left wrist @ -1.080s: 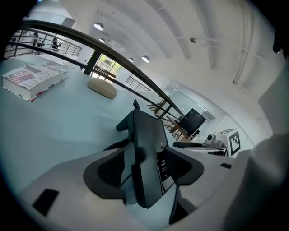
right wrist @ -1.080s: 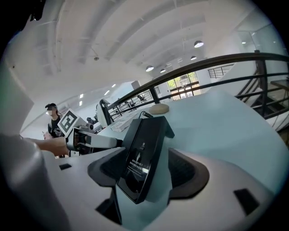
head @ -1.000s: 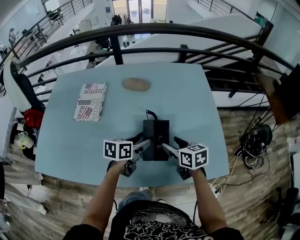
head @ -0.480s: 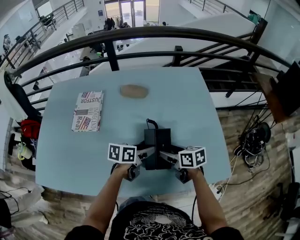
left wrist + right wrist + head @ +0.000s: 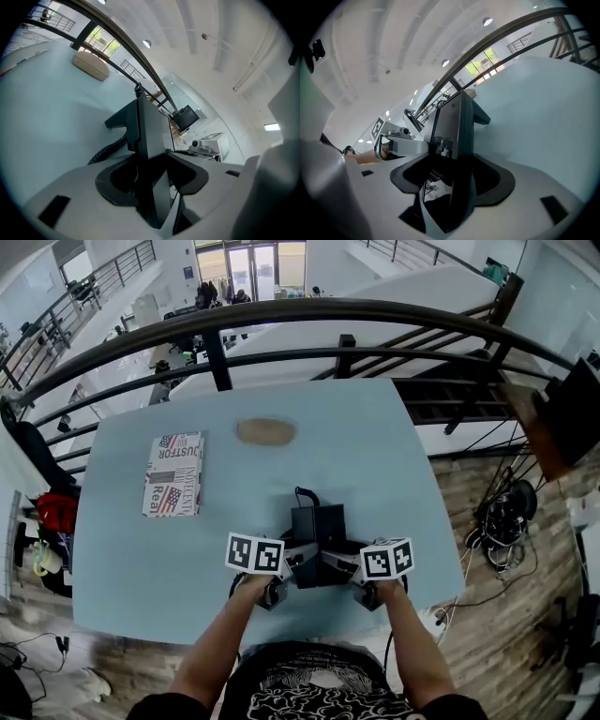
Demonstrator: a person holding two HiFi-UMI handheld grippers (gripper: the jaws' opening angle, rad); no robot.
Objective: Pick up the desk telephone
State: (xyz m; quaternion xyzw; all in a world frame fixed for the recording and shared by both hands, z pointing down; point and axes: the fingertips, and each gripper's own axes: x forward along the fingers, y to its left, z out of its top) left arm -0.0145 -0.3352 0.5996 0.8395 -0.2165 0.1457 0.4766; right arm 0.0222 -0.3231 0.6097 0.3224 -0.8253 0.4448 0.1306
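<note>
The black desk telephone (image 5: 317,524) stands on the light blue table (image 5: 131,549), near its front edge. My left gripper (image 5: 298,564) is at the phone's near left corner and my right gripper (image 5: 339,566) at its near right corner. In the left gripper view the phone's edge (image 5: 146,131) runs between the jaws of the left gripper (image 5: 152,165), which are closing, and the pads meet its faces. A coiled cord (image 5: 110,150) trails beside it. In the right gripper view the phone (image 5: 457,126) sits the same way, gripped in the right gripper (image 5: 450,174).
A book with a flag cover (image 5: 173,474) lies at the table's left. A tan oval pad (image 5: 266,431) sits near the far edge. A dark curved railing (image 5: 281,310) runs behind the table, with cables (image 5: 506,521) on the wooden floor to the right.
Both grippers have closed in from beside the phone's front half to its near corners and have sunk a little. The phone now sits between both pairs of jaws.
</note>
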